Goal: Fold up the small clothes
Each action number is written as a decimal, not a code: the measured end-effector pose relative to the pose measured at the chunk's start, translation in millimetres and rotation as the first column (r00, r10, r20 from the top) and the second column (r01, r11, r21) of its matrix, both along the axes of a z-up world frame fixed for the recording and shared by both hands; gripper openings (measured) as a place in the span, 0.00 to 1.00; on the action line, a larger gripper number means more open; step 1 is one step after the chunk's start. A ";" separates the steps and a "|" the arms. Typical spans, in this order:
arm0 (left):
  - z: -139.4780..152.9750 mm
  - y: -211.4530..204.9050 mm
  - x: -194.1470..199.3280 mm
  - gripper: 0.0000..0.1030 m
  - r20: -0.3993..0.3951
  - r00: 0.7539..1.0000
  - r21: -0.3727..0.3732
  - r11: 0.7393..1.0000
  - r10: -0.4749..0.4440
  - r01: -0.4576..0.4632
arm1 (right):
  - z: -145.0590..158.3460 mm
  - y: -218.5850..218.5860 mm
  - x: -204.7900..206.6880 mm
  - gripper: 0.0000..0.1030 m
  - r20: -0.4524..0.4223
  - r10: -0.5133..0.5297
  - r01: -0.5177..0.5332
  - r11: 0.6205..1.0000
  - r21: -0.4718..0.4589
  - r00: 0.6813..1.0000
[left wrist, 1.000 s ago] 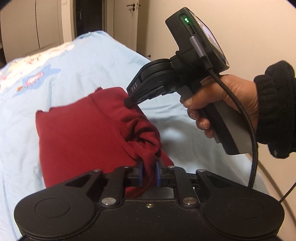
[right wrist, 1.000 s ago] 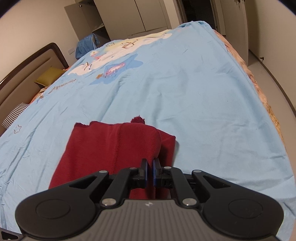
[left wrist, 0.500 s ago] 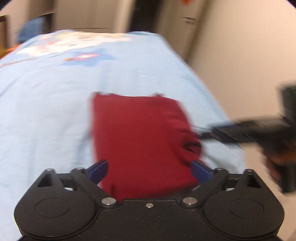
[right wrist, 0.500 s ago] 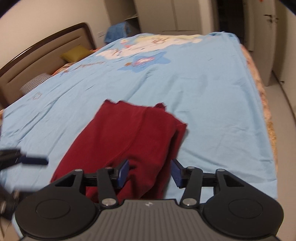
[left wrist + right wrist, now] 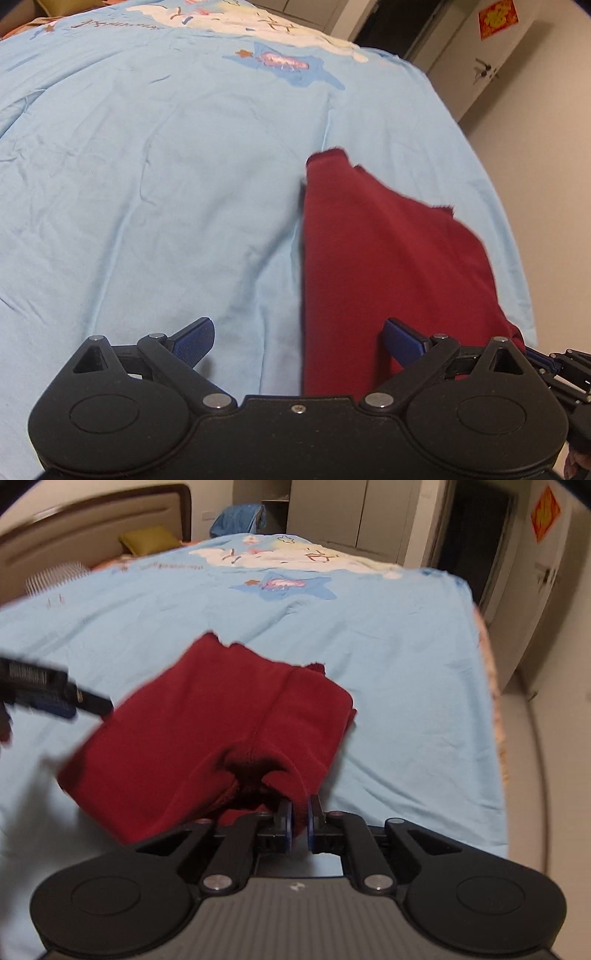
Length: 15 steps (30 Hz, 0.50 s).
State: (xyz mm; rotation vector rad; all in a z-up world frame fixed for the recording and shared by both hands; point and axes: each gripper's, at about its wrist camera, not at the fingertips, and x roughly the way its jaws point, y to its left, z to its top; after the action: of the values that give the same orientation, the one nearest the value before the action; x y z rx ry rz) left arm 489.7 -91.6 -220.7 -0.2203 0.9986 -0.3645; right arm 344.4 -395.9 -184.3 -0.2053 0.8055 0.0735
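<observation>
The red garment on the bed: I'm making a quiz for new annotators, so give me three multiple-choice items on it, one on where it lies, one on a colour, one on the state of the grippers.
1. Where does the red garment lie?
A. on the light blue bedsheet
B. on the floor
C. on the olive pillow

2. What colour are the pads on the gripper fingers?
A. green
B. blue
C. white

3. How do the two grippers stand?
A. both open
B. both shut on cloth
C. left gripper open, right gripper shut on the garment

Key:
1 A, the sheet shows on all visible sides of the garment.
2 B, blue pads show in both wrist views.
3 C, the left fingers are spread wide with nothing pinched, while the right fingers clamp a red fold.
</observation>
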 end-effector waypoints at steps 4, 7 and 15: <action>-8.1 -8.4 -4.1 0.95 0.001 0.999 0.038 0.998 -0.043 0.043 | -36.9 6.8 -3.9 0.08 -0.026 -0.046 0.045 0.999 -0.029 0.999; -7.5 -9.7 -6.7 0.96 0.023 0.998 0.055 0.997 -0.052 0.051 | -27.2 0.5 -8.0 0.11 -0.005 -0.087 0.087 0.995 0.040 0.996; 1.9 -14.0 -15.6 0.98 0.077 0.995 0.020 0.998 -0.055 0.054 | 20.4 -4.8 -4.4 0.45 0.097 -0.192 0.167 0.961 0.220 0.977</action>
State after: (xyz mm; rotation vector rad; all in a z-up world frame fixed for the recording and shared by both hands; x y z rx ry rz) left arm 474.1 -105.6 -218.7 -0.1614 0.9320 -0.4104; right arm 340.0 -400.8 -163.9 0.0650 0.6896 -0.0247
